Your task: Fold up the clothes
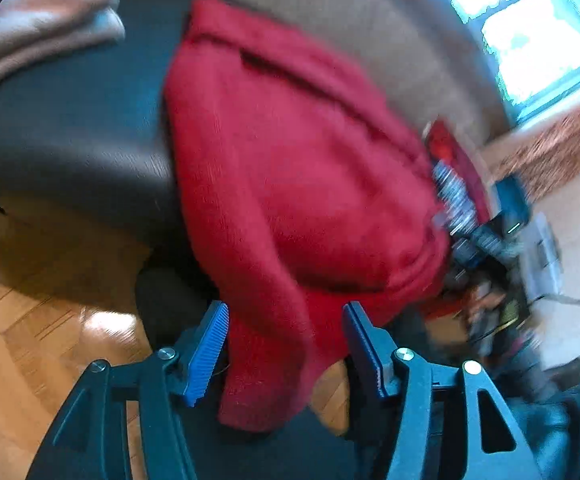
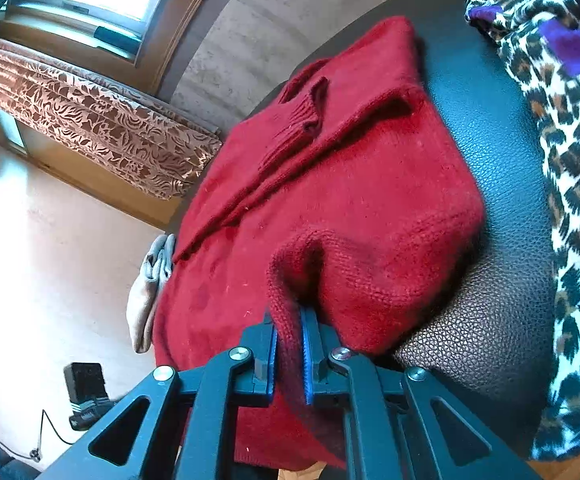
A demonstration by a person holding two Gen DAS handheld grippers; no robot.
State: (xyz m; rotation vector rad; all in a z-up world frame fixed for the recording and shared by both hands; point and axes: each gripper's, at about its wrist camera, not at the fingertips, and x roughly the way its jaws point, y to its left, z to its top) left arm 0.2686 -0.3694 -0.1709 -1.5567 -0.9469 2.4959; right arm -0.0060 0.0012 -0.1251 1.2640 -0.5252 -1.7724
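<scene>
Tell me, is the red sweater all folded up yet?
Not yet. The red sweater lies on the black seat with a sleeve already folded across its front. The right gripper is pinching its edge, and the left gripper is open around a hanging part. A beige cloth looks folded. The leopard-print cloth looks unfolded.

Daylight from a blown-out window (image 1: 530,36) lights both views, the left wrist view smeared by motion blur, the right wrist view sharp, both bent by fisheye distortion at the edges.
</scene>
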